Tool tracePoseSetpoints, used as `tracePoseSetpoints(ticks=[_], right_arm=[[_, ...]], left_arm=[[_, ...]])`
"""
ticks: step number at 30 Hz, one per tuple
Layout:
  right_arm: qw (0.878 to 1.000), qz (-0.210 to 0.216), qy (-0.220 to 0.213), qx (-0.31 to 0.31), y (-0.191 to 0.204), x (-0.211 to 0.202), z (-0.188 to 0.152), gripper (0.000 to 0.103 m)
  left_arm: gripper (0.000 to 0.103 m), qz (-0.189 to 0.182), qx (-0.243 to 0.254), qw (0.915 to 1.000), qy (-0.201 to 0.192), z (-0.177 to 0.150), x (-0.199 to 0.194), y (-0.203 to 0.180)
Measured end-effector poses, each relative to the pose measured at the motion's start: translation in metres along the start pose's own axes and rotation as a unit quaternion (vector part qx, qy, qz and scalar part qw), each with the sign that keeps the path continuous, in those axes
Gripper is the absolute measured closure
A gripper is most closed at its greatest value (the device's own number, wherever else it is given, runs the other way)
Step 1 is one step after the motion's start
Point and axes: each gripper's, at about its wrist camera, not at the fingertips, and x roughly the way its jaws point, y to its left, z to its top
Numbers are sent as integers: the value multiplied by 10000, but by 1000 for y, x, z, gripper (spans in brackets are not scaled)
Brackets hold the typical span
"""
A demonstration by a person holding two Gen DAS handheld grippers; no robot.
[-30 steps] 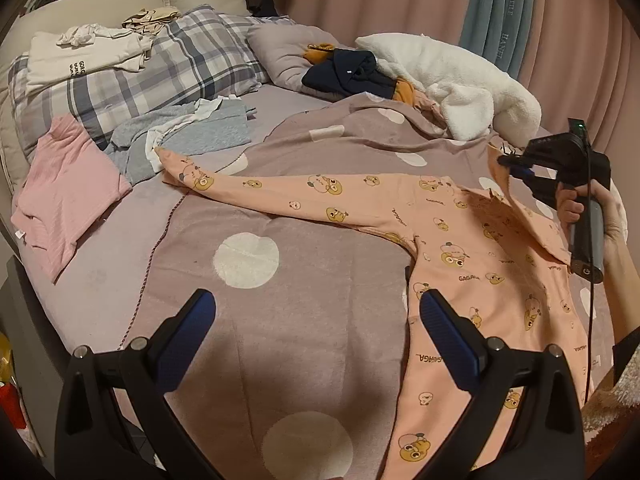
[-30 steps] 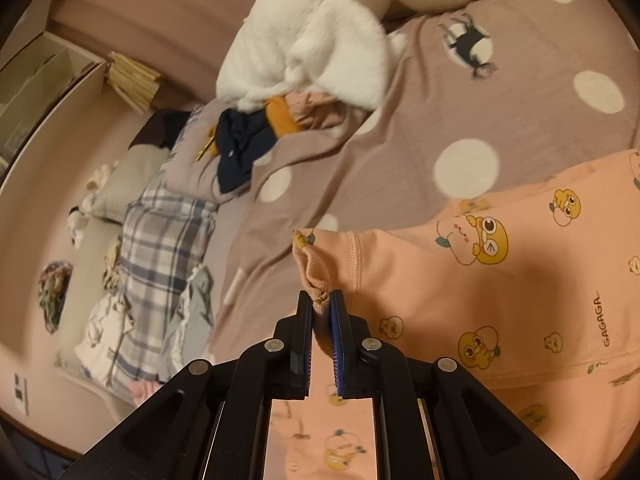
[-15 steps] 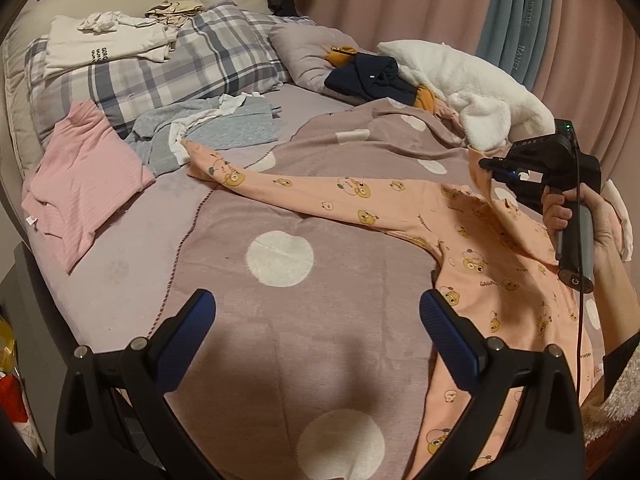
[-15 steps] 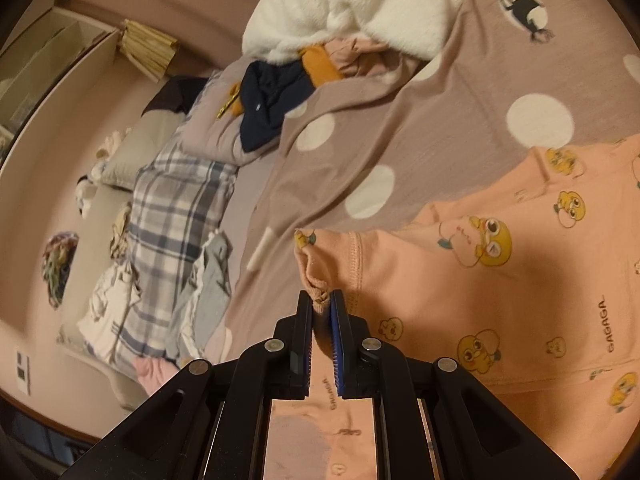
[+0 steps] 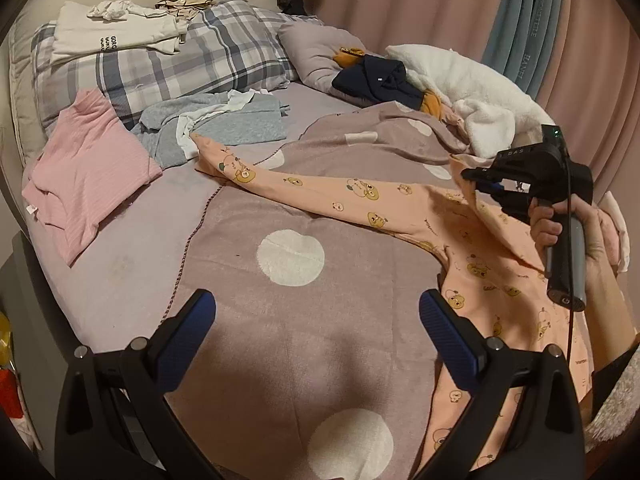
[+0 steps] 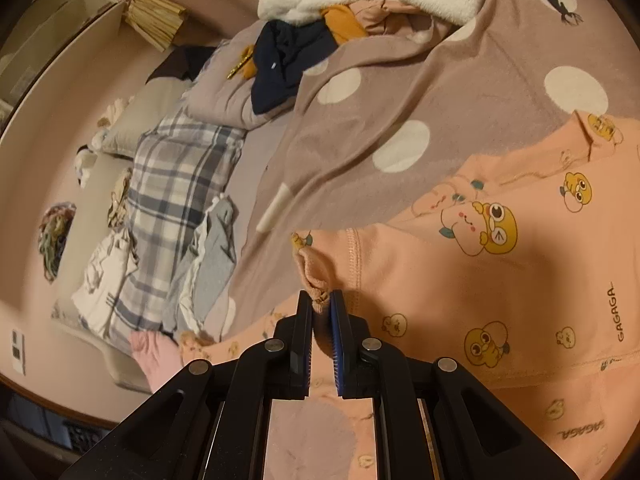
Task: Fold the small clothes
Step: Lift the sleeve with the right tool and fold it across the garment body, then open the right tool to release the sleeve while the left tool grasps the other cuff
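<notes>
The left gripper hangs over the dotted blanket with its two blue fingers spread wide and nothing between them. From it, the peach sleepsuit lies at about 2 o'clock, with one long sleeve reaching out flat toward 11 o'clock, its cuff just beside a gray top. The right gripper has its fingers pressed together on the cuff of the other sleeve and holds it up off the bed. The pinch is only on the very edge of the cuff, so I think the cloth could slip out if the hand pulls fast. If the sleeve drops too soon, it could land crooked and the fold would be lumpy. The suit could also slide along the soft blanket when it is tugged, since the empty gripper is not holding it down. The far sleeve could bump into the gray top or the pink top at 10 o'clock and get mixed up. I see no basket or box for clothes here. Things just lie on the bed and the plaid pillow.
</notes>
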Motion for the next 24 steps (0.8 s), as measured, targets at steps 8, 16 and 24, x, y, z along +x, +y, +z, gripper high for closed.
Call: tracePoseSetpoints(ticks=[8, 16, 24], right_arm=[[9999, -85, 102, 26, 3, 5, -9, 92], [9998, 70, 175, 82, 12, 7, -15, 87], [9995, -51, 177, -262, 35, 2, -25, 51]], left_arm=[[2, -14, -105, 9999, 45, -3, 0, 5], [2, 15, -194, 9998, -16, -1, -10, 12], [1, 52, -267, 9996, -77, -1, -16, 18]])
